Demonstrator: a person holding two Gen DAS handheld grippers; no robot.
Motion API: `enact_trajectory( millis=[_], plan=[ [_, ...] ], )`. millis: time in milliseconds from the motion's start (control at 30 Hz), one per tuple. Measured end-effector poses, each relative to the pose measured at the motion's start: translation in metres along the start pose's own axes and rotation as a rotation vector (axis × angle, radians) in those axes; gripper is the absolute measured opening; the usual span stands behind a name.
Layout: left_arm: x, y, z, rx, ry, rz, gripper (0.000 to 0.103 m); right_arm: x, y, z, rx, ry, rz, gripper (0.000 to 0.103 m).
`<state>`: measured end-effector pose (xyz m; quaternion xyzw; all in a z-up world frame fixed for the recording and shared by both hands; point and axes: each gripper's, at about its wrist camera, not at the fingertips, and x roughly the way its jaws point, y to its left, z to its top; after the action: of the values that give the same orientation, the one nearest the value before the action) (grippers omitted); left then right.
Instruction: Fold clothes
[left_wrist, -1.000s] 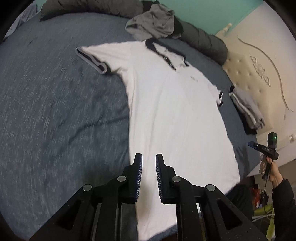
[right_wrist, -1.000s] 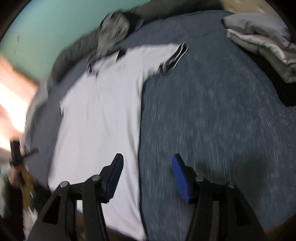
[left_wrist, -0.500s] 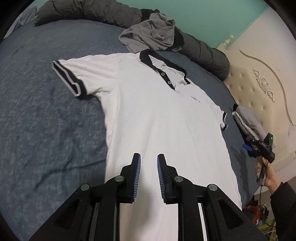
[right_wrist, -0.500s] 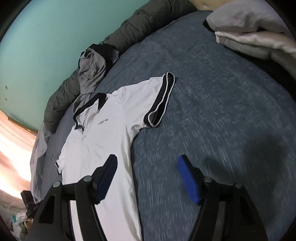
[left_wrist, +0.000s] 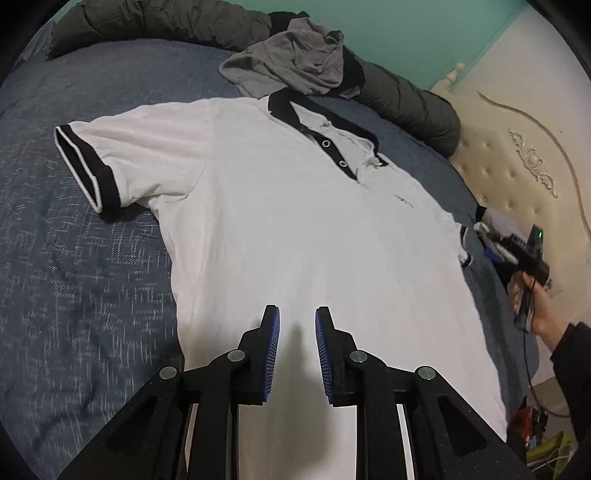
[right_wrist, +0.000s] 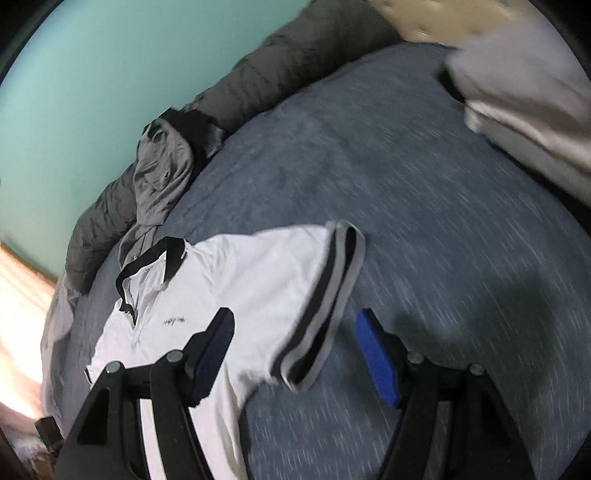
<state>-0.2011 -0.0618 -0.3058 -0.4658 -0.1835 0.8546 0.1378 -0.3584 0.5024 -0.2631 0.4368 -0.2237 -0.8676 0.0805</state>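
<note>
A white polo shirt (left_wrist: 280, 221) with black collar and black-banded sleeves lies flat, face up, on the blue-grey bed (left_wrist: 74, 277). My left gripper (left_wrist: 297, 314) hovers over the shirt's lower body, jaws narrowly apart and empty. My right gripper (right_wrist: 295, 321) is wide open and empty just above the shirt's sleeve (right_wrist: 325, 306), which lies between its fingers. The shirt also shows in the right wrist view (right_wrist: 240, 288). The right gripper shows in the left wrist view (left_wrist: 517, 251), held in a hand beyond the shirt's far sleeve.
A crumpled grey garment (left_wrist: 295, 62) lies behind the collar against a dark rolled duvet (left_wrist: 399, 99). Folded clothes (right_wrist: 524, 107) are stacked at the bed's right side. A cream tufted headboard (left_wrist: 524, 155) and teal wall (right_wrist: 92, 74) bound the bed.
The left gripper moved in closer over the shirt's body. The right gripper swung toward the shirt and now straddles the banded sleeve; the right view is motion-blurred.
</note>
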Motion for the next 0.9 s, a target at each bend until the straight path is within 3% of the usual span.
enact_trajectory(
  millis=[367,467,767,800,833,900],
  plan=[
    [0.025,0.008,0.001,-0.011,0.004,0.009,0.027,0.095,0.098,0.048,-0.316,0.070,-0.021,0.068],
    [0.029,0.010,0.000,-0.015,0.003,0.004,0.028,0.120,0.113,0.060,-0.363,0.087,-0.077,0.055],
    [0.039,0.016,-0.003,-0.019,0.020,0.002,0.028,0.181,0.135,0.068,-0.458,0.160,-0.137,0.053],
    [0.039,0.016,-0.003,-0.021,0.020,0.001,0.028,0.186,0.136,0.068,-0.463,0.170,-0.147,0.051],
    [0.039,0.017,-0.003,-0.022,0.020,0.000,0.028,0.190,0.136,0.068,-0.468,0.166,-0.160,0.040],
    [0.039,0.017,-0.003,-0.024,0.020,-0.003,0.028,0.195,0.133,0.068,-0.454,0.178,-0.141,0.030]
  ],
)
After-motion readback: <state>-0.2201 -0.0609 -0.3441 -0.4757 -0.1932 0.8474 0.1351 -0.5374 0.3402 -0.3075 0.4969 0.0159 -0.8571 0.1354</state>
